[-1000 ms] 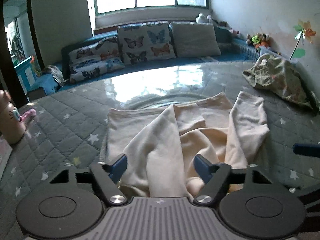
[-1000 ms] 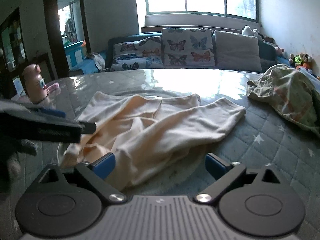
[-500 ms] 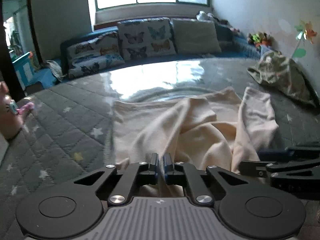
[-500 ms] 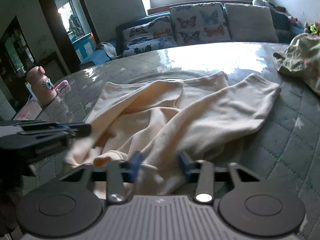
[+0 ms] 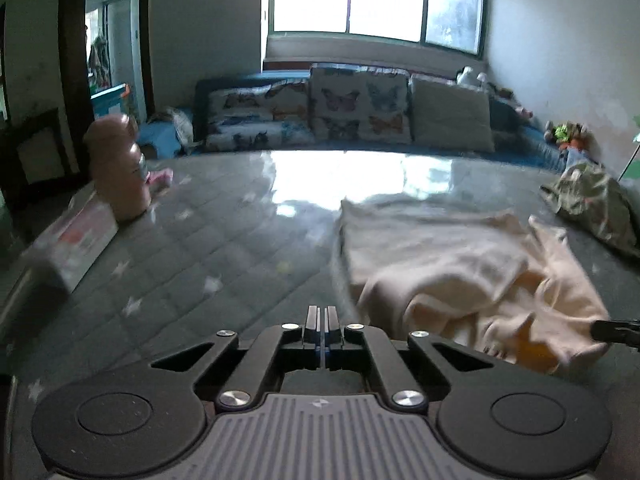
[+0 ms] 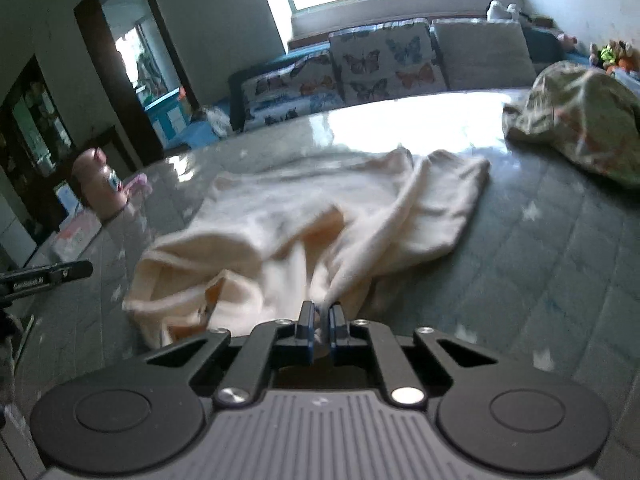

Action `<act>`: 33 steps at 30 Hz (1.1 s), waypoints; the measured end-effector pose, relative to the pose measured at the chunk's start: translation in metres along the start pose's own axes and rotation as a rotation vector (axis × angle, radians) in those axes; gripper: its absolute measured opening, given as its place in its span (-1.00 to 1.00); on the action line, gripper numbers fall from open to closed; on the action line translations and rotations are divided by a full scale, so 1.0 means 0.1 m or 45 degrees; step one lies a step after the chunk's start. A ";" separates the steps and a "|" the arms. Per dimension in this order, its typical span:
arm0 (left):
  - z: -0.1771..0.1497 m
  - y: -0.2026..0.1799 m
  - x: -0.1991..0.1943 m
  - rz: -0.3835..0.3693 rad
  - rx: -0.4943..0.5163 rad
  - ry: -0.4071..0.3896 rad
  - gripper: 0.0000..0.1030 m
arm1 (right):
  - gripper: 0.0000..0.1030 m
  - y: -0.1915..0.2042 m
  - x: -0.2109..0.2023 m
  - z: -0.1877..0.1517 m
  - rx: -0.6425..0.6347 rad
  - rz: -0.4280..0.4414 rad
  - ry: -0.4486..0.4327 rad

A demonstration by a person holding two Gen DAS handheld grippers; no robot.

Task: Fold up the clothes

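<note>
- grey quilted mattress (image 5: 208, 248) with pale stars, glossy under the window light.
- cream garment (image 6: 304, 216) lies rumpled on it, right of centre in the left wrist view.
- patterned green cloth (image 6: 580, 120) heaped at the far right.
- right gripper (image 6: 320, 318) clenched on a pinch of the cream garment's near edge.
- left gripper (image 5: 321, 322) clamped together with nothing between, over bare mattress beside the garment.

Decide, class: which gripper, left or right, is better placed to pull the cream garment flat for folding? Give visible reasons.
Right. The right gripper is shut on a fold of the cream garment. The left gripper is shut with nothing visible between its fingers, over bare quilted cover beside the garment.
</note>
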State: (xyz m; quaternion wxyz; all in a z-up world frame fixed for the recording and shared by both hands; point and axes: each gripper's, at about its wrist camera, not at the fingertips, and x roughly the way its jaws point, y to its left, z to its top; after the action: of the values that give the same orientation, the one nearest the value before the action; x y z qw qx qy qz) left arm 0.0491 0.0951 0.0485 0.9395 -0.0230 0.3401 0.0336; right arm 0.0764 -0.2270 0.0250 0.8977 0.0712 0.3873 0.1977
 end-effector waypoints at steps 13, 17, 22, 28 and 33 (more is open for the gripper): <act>0.23 -0.80 0.35 -0.209 0.247 0.038 -0.78 | -0.47 -0.20 -0.02 0.42 -0.042 -0.080 -0.045; 0.33 -1.10 0.57 -0.287 0.325 0.076 -0.61 | -0.46 -0.39 0.25 0.74 -0.031 -0.125 -0.040; 0.39 -1.36 0.90 -0.344 0.393 0.132 -0.53 | -0.46 -0.61 0.63 0.99 0.027 -0.136 -0.006; 0.37 -1.58 1.16 -0.407 0.452 0.186 -0.40 | -0.35 -0.68 1.00 1.09 0.021 -0.154 0.046; 0.36 -1.63 1.30 -0.399 0.457 0.194 -0.41 | -0.52 -0.75 1.17 1.07 0.038 -0.157 0.062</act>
State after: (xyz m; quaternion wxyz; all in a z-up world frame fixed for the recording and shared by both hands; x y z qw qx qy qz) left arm 0.1839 -0.0585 -0.0038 0.8939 0.0893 0.4029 -0.1751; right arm 0.2485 -0.2448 -0.0004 0.8974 0.0559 0.4154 0.1379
